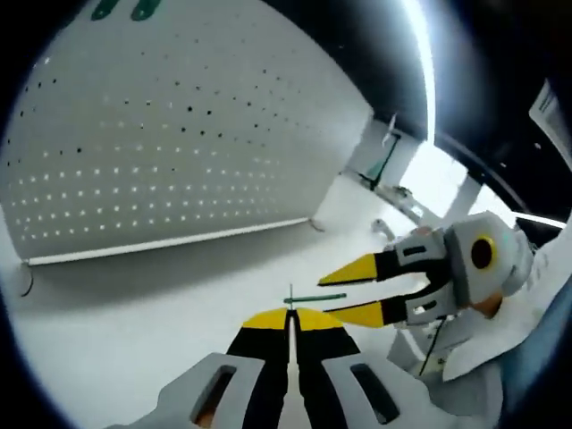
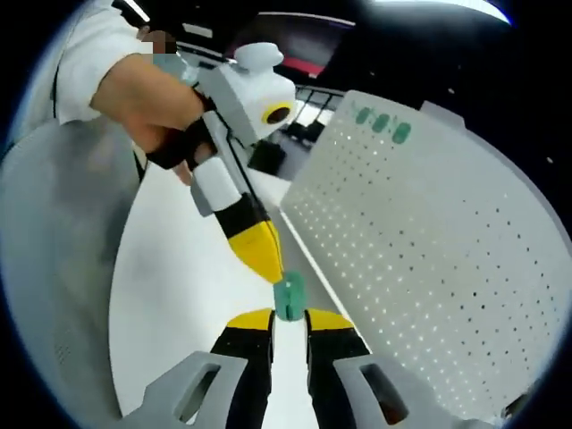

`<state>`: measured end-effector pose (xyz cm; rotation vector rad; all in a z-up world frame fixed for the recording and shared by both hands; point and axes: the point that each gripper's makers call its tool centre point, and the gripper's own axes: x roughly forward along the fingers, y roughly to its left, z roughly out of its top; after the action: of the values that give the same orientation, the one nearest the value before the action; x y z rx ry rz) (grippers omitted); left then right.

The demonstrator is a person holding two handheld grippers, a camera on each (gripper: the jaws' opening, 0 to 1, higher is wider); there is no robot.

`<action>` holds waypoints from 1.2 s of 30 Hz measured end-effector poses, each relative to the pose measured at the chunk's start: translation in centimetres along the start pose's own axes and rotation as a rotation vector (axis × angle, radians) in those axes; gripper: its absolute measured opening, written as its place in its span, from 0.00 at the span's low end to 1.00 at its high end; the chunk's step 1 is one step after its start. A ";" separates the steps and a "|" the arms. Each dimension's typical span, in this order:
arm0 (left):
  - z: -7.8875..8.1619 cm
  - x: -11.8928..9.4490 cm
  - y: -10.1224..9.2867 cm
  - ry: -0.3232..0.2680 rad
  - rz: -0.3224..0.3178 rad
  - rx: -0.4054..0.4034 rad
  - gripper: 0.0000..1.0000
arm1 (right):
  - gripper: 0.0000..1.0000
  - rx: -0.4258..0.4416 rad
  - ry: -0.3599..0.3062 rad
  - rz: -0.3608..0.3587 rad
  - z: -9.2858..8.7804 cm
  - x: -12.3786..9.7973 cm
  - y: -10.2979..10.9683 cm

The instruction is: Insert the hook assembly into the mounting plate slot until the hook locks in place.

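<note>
Yellow-tipped left gripper [image 1: 290, 315] is clamped on green hook assy [image 1: 315, 298] just past its tips, right gripper [image 1: 356, 290] open w/ jaws either side of hook, pegboard mounting plate [image 1: 161, 143] well ahead; pre-insertion step, next move prob needs carrying hook to a slot.

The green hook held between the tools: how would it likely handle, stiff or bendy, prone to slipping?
The green hook looks like small moulded plastic, so probably light and fairly stiff. In the left gripper view it shows as a thin strip, so it may twist in a narrow pinch. The left tool is shut on it; the right tool stands apart around it, so it might pivot if bumped.
</note>
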<state>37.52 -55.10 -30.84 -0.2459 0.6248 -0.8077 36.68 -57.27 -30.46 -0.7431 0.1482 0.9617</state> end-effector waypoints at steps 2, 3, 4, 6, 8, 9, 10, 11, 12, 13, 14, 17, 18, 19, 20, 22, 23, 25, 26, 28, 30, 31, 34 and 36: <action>-0.2 -0.1 -0.1 0.005 -0.003 -0.009 0.01 | 0.10 -0.011 -0.011 0.005 0.3 0.0 0.1; -0.2 -0.2 -0.2 0.002 -0.011 -0.019 0.01 | 0.09 -0.017 -0.009 0.006 0.3 0.0 0.1; -0.2 -0.2 -0.3 0.005 -0.013 -0.027 0.01 | 0.09 -0.028 -0.009 0.004 0.3 0.0 0.2; -0.3 -0.2 -0.5 0.010 -0.020 -0.026 0.01 | 0.06 -0.056 -0.019 0.012 0.6 0.0 0.4; -0.3 -0.3 -0.7 0.011 -0.027 -0.030 0.01 | 0.05 -0.082 -0.012 0.016 0.6 0.0 0.6; -0.3 -0.3 -0.8 0.011 -0.031 -0.034 0.01 | 0.05 -0.089 -0.012 0.018 0.6 0.0 0.6; -0.3 -0.3 -0.9 0.011 -0.033 -0.036 0.01 | 0.04 -0.089 -0.012 0.019 0.7 0.0 0.6; -0.3 -0.3 -1.0 0.011 -0.035 -0.037 0.01 | 0.03 -0.091 -0.013 0.019 0.7 0.0 0.6; -0.4 -0.3 -1.1 0.011 -0.040 -0.044 0.01 | 0.03 -0.094 -0.010 0.020 0.7 0.0 0.6; -0.4 -0.3 -1.2 0.015 -0.044 -0.047 0.01 | 0.02 -0.096 -0.010 0.021 0.7 0.0 0.5; -0.5 -0.3 -1.2 0.017 -0.043 -0.045 0.01 | 0.02 -0.096 -0.012 0.023 0.7 0.0 0.6; -0.3 -0.4 -1.3 0.012 -0.053 -0.064 0.01 | 0.01 -0.099 -0.013 0.020 0.8 0.1 0.6; -0.3 -0.4 -1.3 0.012 -0.053 -0.064 0.01 | 0.01 -0.095 -0.015 0.020 0.8 0.1 0.6; -0.3 -0.4 -1.3 0.012 -0.053 -0.063 0.01 | 0.01 -0.093 -0.016 0.019 0.8 0.2 0.6; -0.3 -0.5 -1.2 0.010 -0.054 -0.065 0.01 | 0.01 -0.094 -0.017 0.018 0.8 0.2 0.6; -0.2 -0.6 -1.2 0.006 -0.053 -0.065 0.01 | 0.01 -0.092 -0.023 0.014 0.9 0.3 0.5; -0.2 -0.6 -1.1 0.003 -0.053 -0.065 0.01 | 0.01 -0.072 -0.023 0.014 1.0 0.4 0.5; 0.2 -0.8 -1.0 -0.022 -0.049 -0.068 0.01 | 0.01 -0.061 -0.025 0.003 1.2 0.4 0.3; 0.5 -1.0 -1.1 -0.043 -0.046 -0.056 0.02 | 0.01 -0.058 -0.027 -0.001 1.4 0.4 0.2; 0.7 -1.1 -1.1 -0.055 -0.044 -0.019 0.02 | 0.01 -0.039 -0.031 -0.006 1.7 0.4 0.0; 0.8 -1.4 -1.2 -0.071 -0.040 0.006 0.02 | 0.01 -0.010 -0.038 -0.010 2.0 0.4 -0.2; 0.9 -1.5 -1.1 -0.078 -0.033 0.024 0.02 | 0.01 -0.006 -0.040 -0.014 2.1 0.4 -0.2; 1.3 -2.0 -0.8 -0.110 -0.010 0.078 0.07 | 0.01 0.005 -0.039 -0.030 2.5 0.4 -0.4; 1.4 -2.5 -0.8 -0.124 -0.004 0.109 0.10 | 0.01 0.039 -0.047 -0.041 2.8 0.4 -0.6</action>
<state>36.59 -53.85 -28.33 -0.1959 0.4626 -0.8212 36.85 -55.43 -28.29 -0.6844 0.1096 0.9339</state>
